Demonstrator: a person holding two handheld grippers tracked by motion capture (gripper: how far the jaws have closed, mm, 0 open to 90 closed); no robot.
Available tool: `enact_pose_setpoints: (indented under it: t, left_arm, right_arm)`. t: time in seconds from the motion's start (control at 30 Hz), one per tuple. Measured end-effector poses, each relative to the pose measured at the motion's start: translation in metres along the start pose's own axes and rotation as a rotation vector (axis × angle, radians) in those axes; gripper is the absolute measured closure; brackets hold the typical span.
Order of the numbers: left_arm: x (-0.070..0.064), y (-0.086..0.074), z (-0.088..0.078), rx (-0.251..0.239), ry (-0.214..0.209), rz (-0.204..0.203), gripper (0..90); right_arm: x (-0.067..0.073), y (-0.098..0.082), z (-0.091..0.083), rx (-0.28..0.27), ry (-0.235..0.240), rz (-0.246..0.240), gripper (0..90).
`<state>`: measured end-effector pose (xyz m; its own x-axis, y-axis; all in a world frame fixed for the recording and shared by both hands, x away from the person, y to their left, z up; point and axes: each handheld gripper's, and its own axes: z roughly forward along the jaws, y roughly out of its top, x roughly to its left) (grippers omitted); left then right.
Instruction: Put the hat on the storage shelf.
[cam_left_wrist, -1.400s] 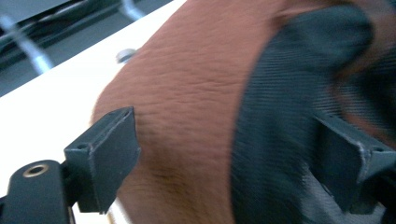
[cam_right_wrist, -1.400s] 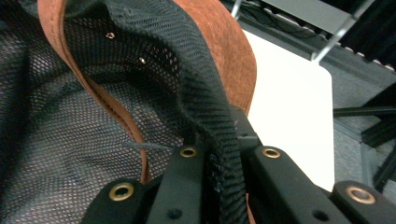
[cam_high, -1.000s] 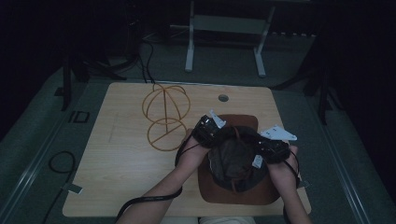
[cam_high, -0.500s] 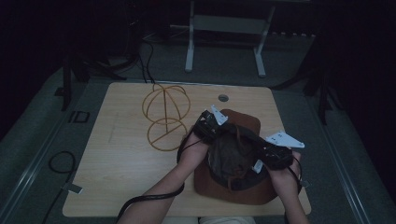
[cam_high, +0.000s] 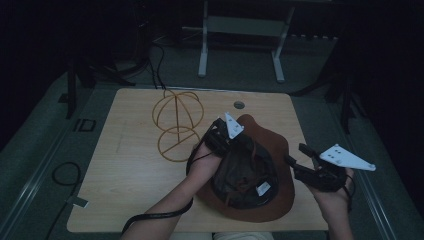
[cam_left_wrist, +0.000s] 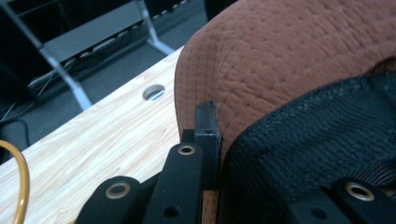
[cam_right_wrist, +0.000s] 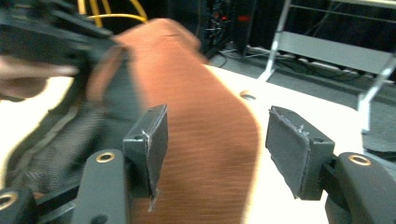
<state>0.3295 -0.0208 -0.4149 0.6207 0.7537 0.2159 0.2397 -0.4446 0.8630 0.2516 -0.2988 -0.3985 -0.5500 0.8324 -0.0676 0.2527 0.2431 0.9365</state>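
A brown quilted hat (cam_high: 272, 142) lies crown-down on the table, its dark lining (cam_high: 240, 175) facing up. My left gripper (cam_high: 241, 143) is shut on the hat's far-left brim; in the left gripper view the brown brim (cam_left_wrist: 289, 56) and black lining (cam_left_wrist: 317, 126) are pinched between the jaws of that gripper (cam_left_wrist: 223, 140). My right gripper (cam_high: 296, 155) hovers open just off the hat's right edge. In the right gripper view, this gripper (cam_right_wrist: 217, 144) has the brim (cam_right_wrist: 205, 107) beyond its spread jaws, untouched.
A gold wire hat stand (cam_high: 176, 120) stands left of the hat on the wooden table (cam_high: 130, 165). A cable hole (cam_high: 239, 105) sits near the far edge. A metal frame (cam_high: 240, 25) and cables lie on the floor behind.
My right gripper has drawn off the hat's rim toward the right and near edge, jaws open. The left gripper keeps its hold and the hat has shifted slightly.
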Motion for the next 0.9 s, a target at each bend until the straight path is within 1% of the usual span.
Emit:
enact_pose_setpoints:
  t: [0.03,0.07,0.1,0.17,0.2,0.23,0.27,0.3,0.33,0.37,0.4,0.43,0.47,0.5,0.53,0.57,0.6,0.63,0.67,0.7,0.73,0.77,0.8,0.83,0.87,0.9]
  left_arm:
    - [0.002,-0.001,-0.005,-0.014,-0.008,0.005,86.5]
    - [0.004,-0.003,-0.01,-0.041,-0.038,0.011,86.5]
    - [0.006,-0.005,-0.014,-0.056,-0.048,0.01,86.4]
    - [0.012,-0.01,-0.023,-0.104,-0.099,0.006,86.5]
    - [0.014,-0.013,-0.027,-0.113,-0.108,0.004,86.4]
    - [0.018,-0.016,-0.03,-0.138,-0.138,-0.007,86.4]
    - [0.021,-0.019,-0.034,-0.157,-0.167,-0.013,86.4]
    - [0.023,-0.022,-0.037,-0.163,-0.165,-0.008,86.4]
    - [0.026,-0.025,-0.04,-0.182,-0.187,-0.016,86.4]
    - [0.026,-0.025,-0.04,-0.182,-0.187,-0.016,86.3]
    - [0.03,-0.031,-0.045,-0.208,-0.214,-0.005,86.3]
    - [0.032,-0.034,-0.047,-0.222,-0.233,0.002,86.3]
    - [0.035,-0.037,-0.05,-0.251,-0.267,0.004,86.3]
    - [0.036,-0.039,-0.052,-0.258,-0.263,0.014,86.2]
    - [0.037,-0.041,-0.054,-0.273,-0.283,0.025,86.2]
    - [0.037,-0.041,-0.054,-0.273,-0.283,0.025,86.2]
    - [0.039,-0.043,-0.058,-0.307,-0.309,0.055,86.2]
    - [0.04,-0.044,-0.06,-0.327,-0.33,0.068,86.2]
    - [0.04,-0.045,-0.062,-0.355,-0.352,0.079,86.2]
    - [0.04,-0.045,-0.064,-0.368,-0.351,0.092,86.2]
    - [0.04,-0.045,-0.064,-0.368,-0.351,0.092,86.2]
    - [0.04,-0.045,-0.066,-0.392,-0.373,0.093,86.2]
    - [0.039,-0.044,-0.071,-0.437,-0.382,0.109,86.1]
    - [0.038,-0.043,-0.072,-0.453,-0.387,0.109,86.2]
    - [0.037,-0.042,-0.074,-0.476,-0.383,0.109,86.1]
    - [0.035,-0.04,-0.075,-0.491,-0.38,0.113,86.1]
  right_arm:
    - [-0.006,0.0,-0.003,-0.002,-0.013,0.001,38.6]
    - [-0.011,0.0,-0.005,-0.003,-0.026,0.004,38.7]
    - [-0.017,-0.001,-0.007,0.003,-0.035,0.007,39.1]
    - [-0.028,-0.003,-0.008,0.018,-0.053,0.017,40.9]
    - [-0.034,-0.005,-0.008,0.025,-0.053,0.025,41.4]
    - [-0.038,-0.008,-0.007,0.033,-0.061,0.035,42.0]
    - [-0.041,-0.01,-0.007,0.039,-0.06,0.036,42.2]
    - [-0.044,-0.012,-0.006,0.047,-0.055,0.038,42.4]
    - [-0.046,-0.014,-0.005,0.049,-0.055,0.046,43.0]
    - [-0.047,-0.015,-0.004,0.052,-0.044,0.049,42.9]
    - [-0.047,-0.016,-0.003,0.056,-0.035,0.055,43.0]
    - [-0.047,-0.017,-0.001,0.055,-0.029,0.055,43.0]
    - [-0.046,-0.018,0.0,0.059,-0.014,0.053,43.0]
    - [-0.045,-0.018,0.002,0.061,-0.002,0.056,43.1]
    - [-0.043,-0.018,0.004,0.06,0.006,0.053,43.6]
    - [-0.043,-0.018,0.004,0.06,0.006,0.053,43.6]
    - [-0.038,-0.017,0.008,0.066,0.033,0.039,43.6]
    - [-0.036,-0.017,0.01,0.062,0.056,0.043,43.9]
    - [-0.033,-0.017,0.012,0.058,0.093,0.039,43.8]
    - [-0.03,-0.017,0.015,0.056,0.123,0.038,43.8]
    - [-0.026,-0.017,0.017,0.05,0.148,0.033,43.9]
    - [-0.022,-0.017,0.019,0.046,0.184,0.02,43.8]
    - [-0.018,-0.017,0.022,0.047,0.21,0.014,43.8]
    - [-0.014,-0.017,0.024,0.039,0.238,0.007,43.8]
    - [-0.01,-0.017,0.026,0.035,0.28,-0.001,43.8]
    - [-0.005,-0.016,0.029,0.034,0.309,-0.005,43.6]
